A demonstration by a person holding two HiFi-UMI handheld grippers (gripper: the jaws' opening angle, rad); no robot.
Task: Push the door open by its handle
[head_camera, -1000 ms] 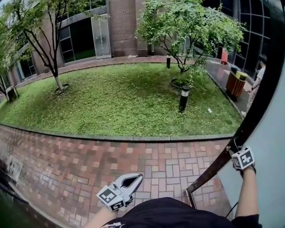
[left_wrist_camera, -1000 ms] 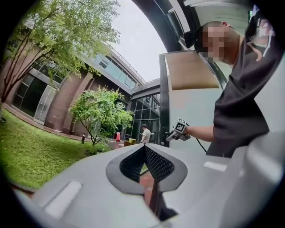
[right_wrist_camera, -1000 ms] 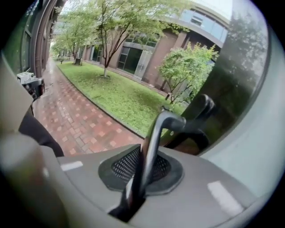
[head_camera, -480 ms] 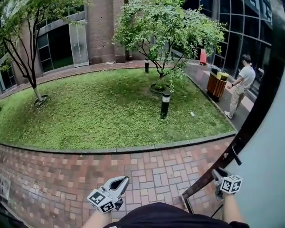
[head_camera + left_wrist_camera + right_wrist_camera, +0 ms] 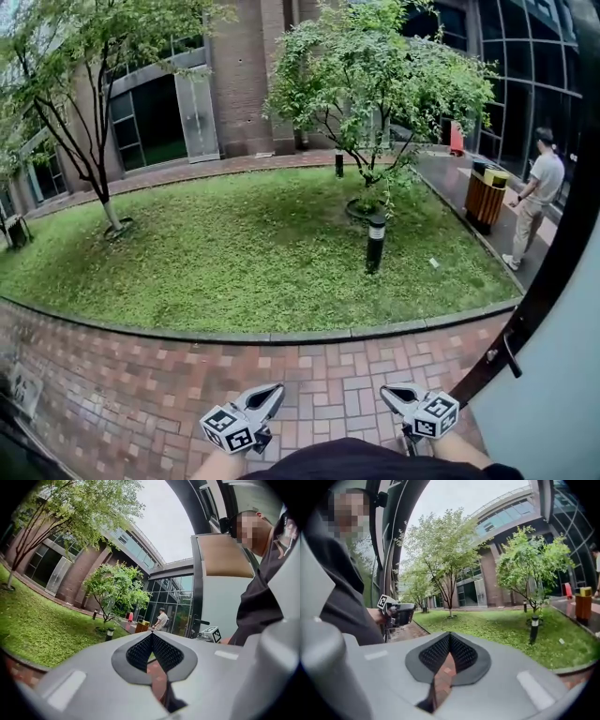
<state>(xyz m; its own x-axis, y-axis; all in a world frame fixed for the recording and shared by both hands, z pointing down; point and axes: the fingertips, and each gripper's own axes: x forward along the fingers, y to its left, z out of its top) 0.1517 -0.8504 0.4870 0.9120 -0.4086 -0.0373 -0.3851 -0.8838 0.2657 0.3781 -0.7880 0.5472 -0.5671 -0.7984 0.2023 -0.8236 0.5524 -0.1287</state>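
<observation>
Door [image 5: 562, 394] is standing open, task seemingly done.
Both empty: left gripper [image 5: 275, 391] is hanging clenched, right gripper [image 5: 388, 393] is closing tight, off the handle [image 5: 511, 354].

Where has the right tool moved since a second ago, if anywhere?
Yes: the right tool has left the door handle and moved left, away from it, over the brick paving, jaws closing on nothing.

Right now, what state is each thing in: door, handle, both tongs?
door: swung open, courtyard visible past its edge.
handle: free, neither tongs on it.
left tongs: shut, empty.
right tongs: shut, empty, clear of the handle.
</observation>
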